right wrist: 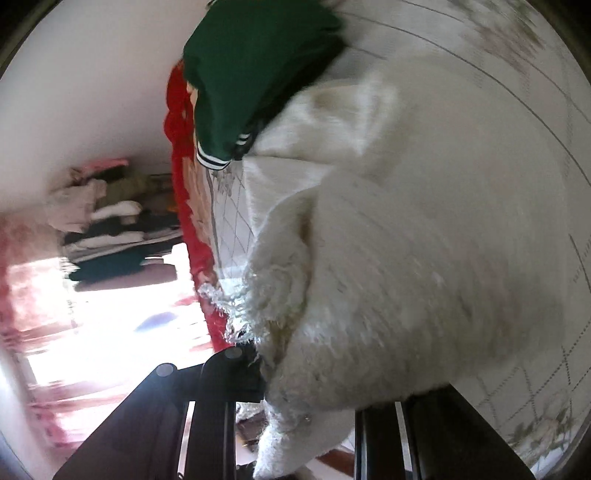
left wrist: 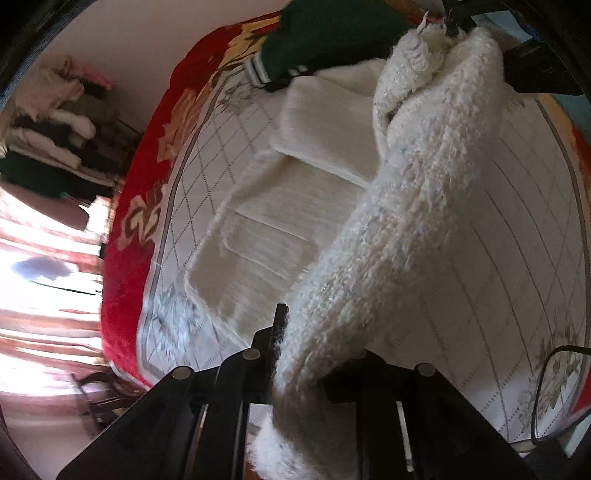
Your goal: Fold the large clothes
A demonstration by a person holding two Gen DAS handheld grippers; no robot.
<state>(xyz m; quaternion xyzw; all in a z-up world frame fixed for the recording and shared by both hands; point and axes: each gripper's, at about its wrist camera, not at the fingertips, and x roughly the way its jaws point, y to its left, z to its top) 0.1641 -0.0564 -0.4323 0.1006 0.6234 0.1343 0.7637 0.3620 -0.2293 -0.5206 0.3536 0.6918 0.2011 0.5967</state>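
Note:
A fluffy white knit garment hangs stretched in the air above the bed. My left gripper is shut on one end of it. In the left wrist view the right gripper pinches the other, bunched end at the top. In the right wrist view my right gripper is shut on the same white garment, which fills most of the frame. Part of the white garment still lies flat on the bed below.
A green garment with striped cuffs lies at the far end of the bed, also seen in the right wrist view. The bedcover has a red flowered border. A pile of clothes sits beyond the bed. A black cable lies on the bed.

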